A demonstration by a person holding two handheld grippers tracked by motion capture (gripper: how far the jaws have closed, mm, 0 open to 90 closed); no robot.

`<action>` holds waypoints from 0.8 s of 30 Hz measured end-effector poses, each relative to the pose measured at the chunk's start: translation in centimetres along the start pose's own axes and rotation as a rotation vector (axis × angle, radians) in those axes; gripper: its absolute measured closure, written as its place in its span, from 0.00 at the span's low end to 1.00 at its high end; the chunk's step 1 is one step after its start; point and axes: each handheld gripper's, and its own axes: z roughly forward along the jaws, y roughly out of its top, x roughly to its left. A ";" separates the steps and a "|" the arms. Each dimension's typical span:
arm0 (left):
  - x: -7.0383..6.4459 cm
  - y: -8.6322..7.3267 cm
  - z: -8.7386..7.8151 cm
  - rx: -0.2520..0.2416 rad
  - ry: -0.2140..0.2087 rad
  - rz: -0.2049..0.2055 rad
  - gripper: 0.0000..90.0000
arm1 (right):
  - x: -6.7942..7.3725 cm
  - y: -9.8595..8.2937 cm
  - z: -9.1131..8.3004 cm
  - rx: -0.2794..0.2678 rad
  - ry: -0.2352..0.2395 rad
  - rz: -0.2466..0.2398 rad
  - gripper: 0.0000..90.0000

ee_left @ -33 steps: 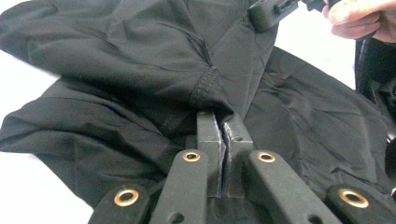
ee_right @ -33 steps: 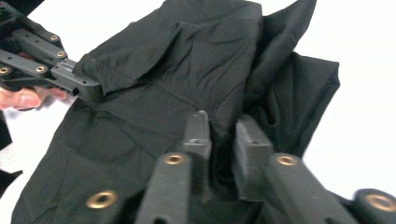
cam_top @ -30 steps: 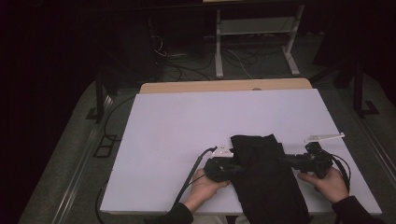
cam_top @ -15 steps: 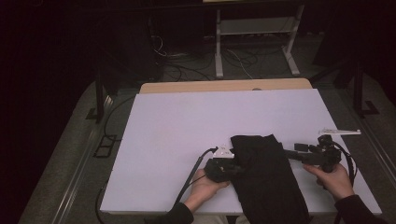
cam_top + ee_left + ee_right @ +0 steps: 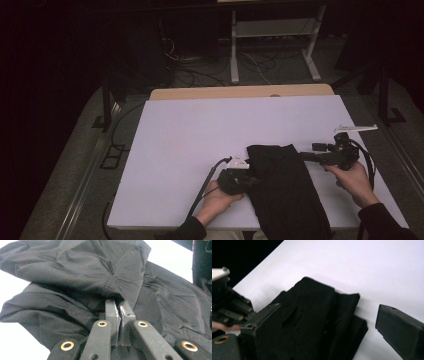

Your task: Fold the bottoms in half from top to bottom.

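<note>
- Table (image 5: 190,135): broad white top; the dark garment lies at its near edge, right of centre, its lower end running off the near side toward the person.
- Garment (image 5: 282,190): black woven cloth folded into a long strip of several layers, with a stitched seam and hem showing in the left gripper view (image 5: 110,285). It looks light, limp and thin, so I judge it will sag and slide rather than hold any shape when lifted. Nothing about it is fragile, though layers may slip apart if only the top one is caught.
- Where to hold: the seamed or hemmed edges look the firmest purchase, being thicker and less prone to slip between the pads. Taking both side edges at matching points should keep the fold square.
- Right gripper (image 5: 312,152): at the garment's right edge near the far end, jaws spread wide with nothing between them. In its own view the cloth (image 5: 317,320) sits low in the gap between them.
- Left gripper (image 5: 252,180): at the left edge of the strip, jaws pressed together and pinching a bunched fold of the garment just below the seam (image 5: 119,322).
</note>
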 end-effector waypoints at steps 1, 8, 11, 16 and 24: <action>0.0 0.0 0.0 0.000 -0.001 -0.001 0.96 | -0.3 0.3 0.0 -0.003 0.003 0.010 0.07; 0.0 0.0 0.0 0.000 -0.003 -0.002 0.96 | -1.3 2.0 1.1 0.018 0.013 0.021 0.08; -0.1 0.0 0.0 0.000 -0.003 -0.003 0.96 | -1.5 2.6 2.3 0.059 0.018 0.014 0.09; -0.1 0.0 0.0 0.001 -0.003 -0.001 0.96 | -1.9 3.2 4.3 0.113 0.030 0.010 0.12; 0.0 0.0 0.1 0.003 -0.005 -0.002 0.96 | -2.2 3.1 6.5 0.208 0.058 0.032 0.15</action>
